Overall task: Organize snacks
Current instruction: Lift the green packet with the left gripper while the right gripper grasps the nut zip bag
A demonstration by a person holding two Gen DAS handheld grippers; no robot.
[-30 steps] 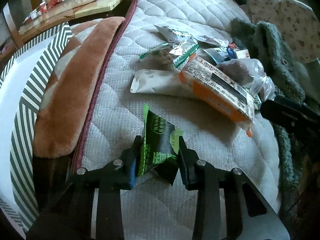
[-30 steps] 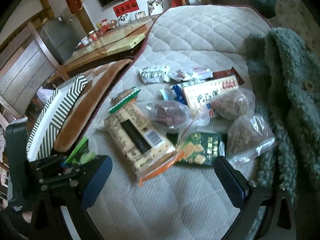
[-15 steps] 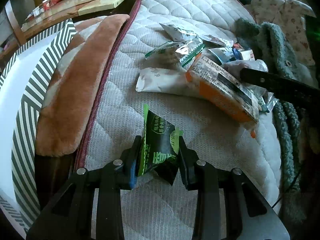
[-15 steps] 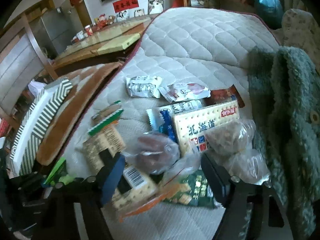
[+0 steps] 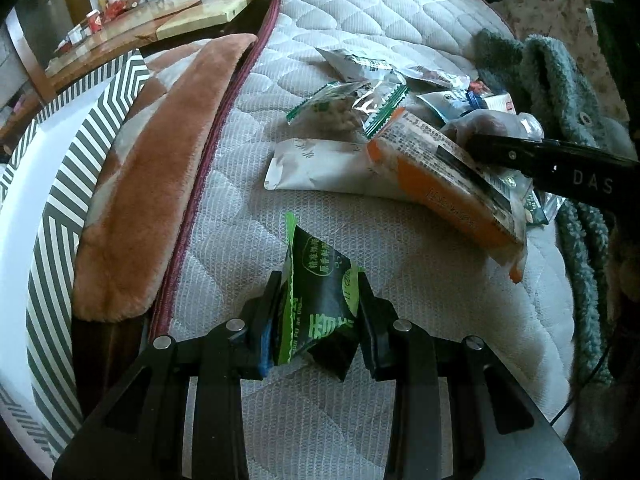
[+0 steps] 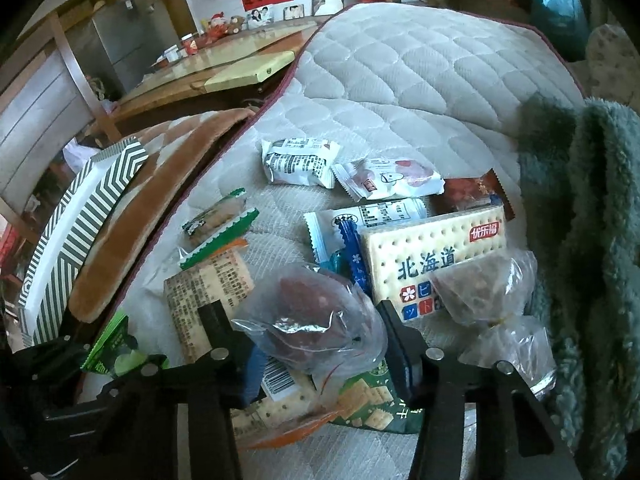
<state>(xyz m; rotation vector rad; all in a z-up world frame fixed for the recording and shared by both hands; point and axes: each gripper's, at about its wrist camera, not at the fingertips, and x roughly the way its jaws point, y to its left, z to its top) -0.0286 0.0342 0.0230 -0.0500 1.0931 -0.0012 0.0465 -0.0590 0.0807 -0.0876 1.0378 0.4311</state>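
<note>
Between the fingers of the left gripper [image 5: 318,312], a small green snack packet [image 5: 320,300] sits clamped, above the quilted mattress [image 5: 400,288]. Ahead and right lies the snack pile; the right gripper [image 6: 312,336] straddles a clear bag [image 6: 308,316] there, jaws wide, pads not clearly touching it.

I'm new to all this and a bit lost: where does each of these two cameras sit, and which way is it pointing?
Left wrist: sits on the left tool, looking forward over the quilted mattress; its fingers pinch a green snack packet.
Right wrist: sits on the right tool, looking down at the snack pile; its open fingers flank a clear bag.
Shared: the orange-edged cracker pack, the striped box, and each other's tool.
</note>
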